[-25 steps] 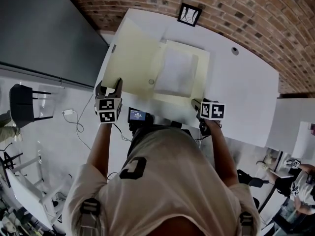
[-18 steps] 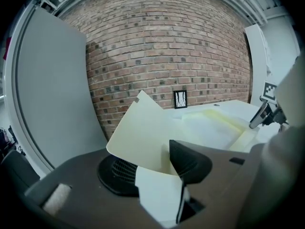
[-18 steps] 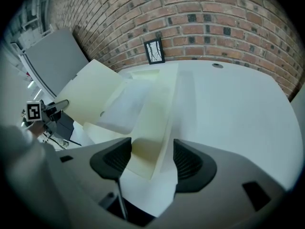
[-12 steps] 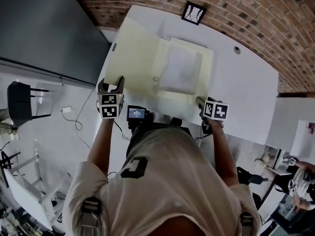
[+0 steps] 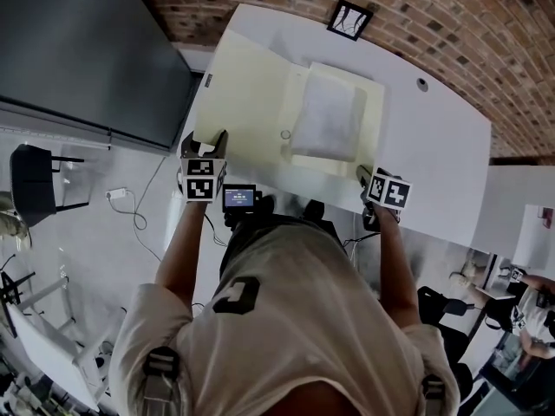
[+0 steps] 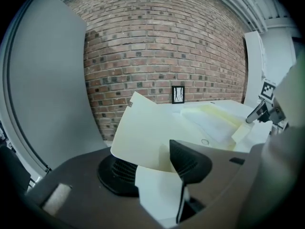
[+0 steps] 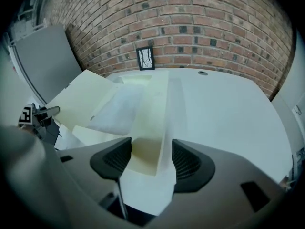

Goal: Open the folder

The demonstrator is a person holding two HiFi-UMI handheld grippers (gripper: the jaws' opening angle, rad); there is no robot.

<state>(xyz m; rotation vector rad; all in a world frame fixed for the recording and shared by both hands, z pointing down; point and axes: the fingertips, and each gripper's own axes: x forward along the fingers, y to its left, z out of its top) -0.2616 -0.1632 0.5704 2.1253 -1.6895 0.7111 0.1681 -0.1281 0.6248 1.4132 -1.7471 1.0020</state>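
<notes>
A pale yellow folder lies open on the white table. Its left cover is spread out past the table's left edge, and a stack of white sheets sits on its right half. My left gripper is at the cover's near left corner. Its jaws stand apart, and the corner passes loosely between them, over the left pad. My right gripper is at the folder's near right corner, open and straddling that edge.
A framed marker card stands at the table's far edge against the brick wall. A large grey panel stands to the left of the table. A small hole marks the tabletop at the right. A small screen sits at the person's chest.
My left gripper has sunk a little at the cover's corner, and the cover lies flatter. The right gripper has stayed at the near right corner.
</notes>
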